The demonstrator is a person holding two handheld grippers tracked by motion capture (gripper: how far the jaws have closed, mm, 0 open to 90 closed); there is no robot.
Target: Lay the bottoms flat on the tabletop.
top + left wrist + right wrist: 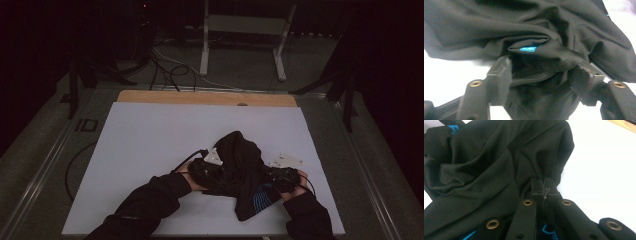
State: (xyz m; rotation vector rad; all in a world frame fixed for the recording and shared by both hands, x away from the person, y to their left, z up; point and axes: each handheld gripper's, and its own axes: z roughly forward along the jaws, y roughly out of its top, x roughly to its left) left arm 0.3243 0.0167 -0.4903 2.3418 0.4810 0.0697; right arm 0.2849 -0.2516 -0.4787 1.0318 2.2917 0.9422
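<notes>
A crumpled black garment (240,165) with a blue print (261,197) lies on the white table top (150,140), near its front edge. My left gripper (209,170) reaches into it from the left. In the left gripper view its jaws (544,72) stand apart with a thick bunched fold of the garment (534,42) packed between the pads, beside a small blue label (527,49). My right gripper (279,177) meets the cloth from the right. In the right gripper view it (544,186) is shut on a thin pinch of the garment (486,170).
A wooden strip (205,97) borders the far edge of the white top. Beyond it on the floor lie dark cables (165,70) and a pale metal stand (245,25). Dark tripod legs (345,85) stand at the right.
</notes>
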